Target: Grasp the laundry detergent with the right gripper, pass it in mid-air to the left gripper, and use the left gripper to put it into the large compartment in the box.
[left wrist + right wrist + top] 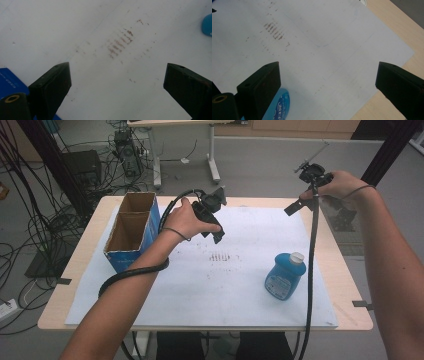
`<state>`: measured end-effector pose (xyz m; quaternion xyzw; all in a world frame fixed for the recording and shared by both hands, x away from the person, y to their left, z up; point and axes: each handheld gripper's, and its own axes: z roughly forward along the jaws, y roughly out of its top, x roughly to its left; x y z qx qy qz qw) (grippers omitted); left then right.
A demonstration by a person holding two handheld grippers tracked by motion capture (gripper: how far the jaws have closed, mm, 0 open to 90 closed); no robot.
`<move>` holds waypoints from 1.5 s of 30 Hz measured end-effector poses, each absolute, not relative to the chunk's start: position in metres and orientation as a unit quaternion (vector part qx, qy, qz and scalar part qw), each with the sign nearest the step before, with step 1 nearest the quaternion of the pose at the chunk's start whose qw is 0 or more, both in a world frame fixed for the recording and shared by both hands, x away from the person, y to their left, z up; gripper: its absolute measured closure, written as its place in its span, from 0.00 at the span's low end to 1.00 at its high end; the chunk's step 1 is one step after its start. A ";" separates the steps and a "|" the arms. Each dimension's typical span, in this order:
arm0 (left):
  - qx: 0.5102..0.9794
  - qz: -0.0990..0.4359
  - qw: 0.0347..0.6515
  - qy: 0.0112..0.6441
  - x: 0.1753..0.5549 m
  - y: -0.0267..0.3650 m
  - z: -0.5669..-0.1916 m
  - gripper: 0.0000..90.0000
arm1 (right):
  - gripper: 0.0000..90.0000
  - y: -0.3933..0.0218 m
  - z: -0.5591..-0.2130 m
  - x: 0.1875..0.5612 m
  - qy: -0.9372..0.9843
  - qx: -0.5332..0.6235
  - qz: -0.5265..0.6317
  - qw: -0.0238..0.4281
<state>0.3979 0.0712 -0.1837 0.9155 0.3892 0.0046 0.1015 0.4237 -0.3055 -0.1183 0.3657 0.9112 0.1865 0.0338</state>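
Note:
A person holds a black gripper in each hand above a table covered by a white paper sheet [200,290]. My left gripper [220,217] hovers over the sheet's far middle, just right of the box, jaws wide apart with nothing between them [117,72]. My right gripper [320,210] is raised over the table's far right corner, also open and empty [327,67]. A blue bottle [285,276] with a white cap lies on the sheet at the right. Its edge shows in the left gripper view [207,25] and behind the left jaw in the right gripper view [278,105].
An open-topped blue cardboard box [132,230] with two compartments stands at the table's left; its corner shows in the left gripper view [7,80]. Brown smudges [220,256] mark the sheet's middle. Bare wood [402,37] rims the sheet. Cables trail from both grippers.

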 end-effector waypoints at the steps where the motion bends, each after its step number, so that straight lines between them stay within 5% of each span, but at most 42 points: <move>1: 0.915 0.005 0.102 0.389 0.398 0.071 -0.184 0.09 | 0.07 -0.306 -0.118 0.424 0.911 0.366 0.187 0.034; 45: 0.911 -0.007 0.112 0.397 0.395 0.078 -0.187 0.09 | 0.07 -0.358 -0.111 0.384 0.901 0.395 0.172 0.054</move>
